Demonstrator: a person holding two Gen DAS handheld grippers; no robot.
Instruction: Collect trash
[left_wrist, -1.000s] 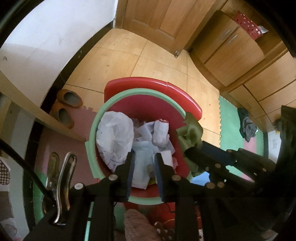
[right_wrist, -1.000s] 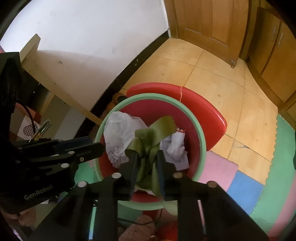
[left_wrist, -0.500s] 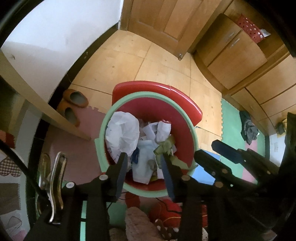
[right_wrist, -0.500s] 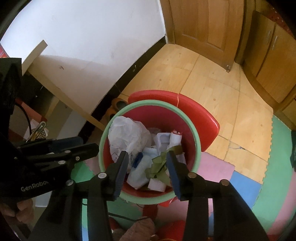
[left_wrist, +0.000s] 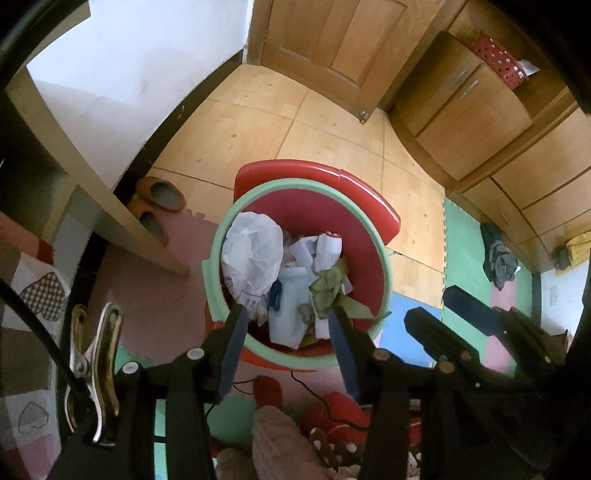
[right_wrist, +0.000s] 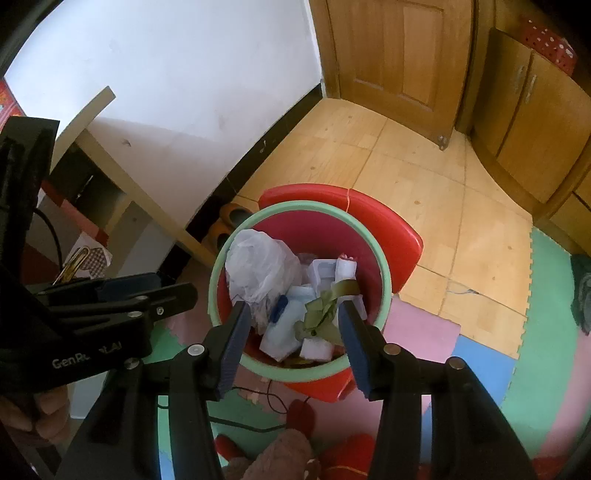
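Observation:
A red trash bin with a green rim (left_wrist: 258, 194) (right_wrist: 295, 207) stands on the floor below both grippers. Inside lie a crumpled white plastic bag (left_wrist: 253, 254) (right_wrist: 260, 269), white paper scraps and a pale blue packet (left_wrist: 290, 306) (right_wrist: 282, 325). An olive green ribbon (left_wrist: 327, 286) (right_wrist: 321, 310) rests on top of the trash. My left gripper (left_wrist: 286, 314) hangs above the bin, jaws opening, nothing between them. My right gripper (right_wrist: 291, 310) is also above the bin, jaws opening and empty. Each gripper shows in the other's view: the right gripper (left_wrist: 454, 314) and the left gripper (right_wrist: 147, 291).
Wooden floor with a door (left_wrist: 332, 48) and cabinets (left_wrist: 480, 122) beyond the bin. Slippers (left_wrist: 160, 192) lie under a pale shelf edge (left_wrist: 110, 206). Coloured foam mats (right_wrist: 517, 332) cover the near floor. A dark cloth (left_wrist: 498, 258), red items and a plush toy (left_wrist: 280, 443) lie around.
Both grippers opened and rose away from the bin. The green ribbon left the right gripper and now lies in the bin; the pale blue packet left the left gripper.

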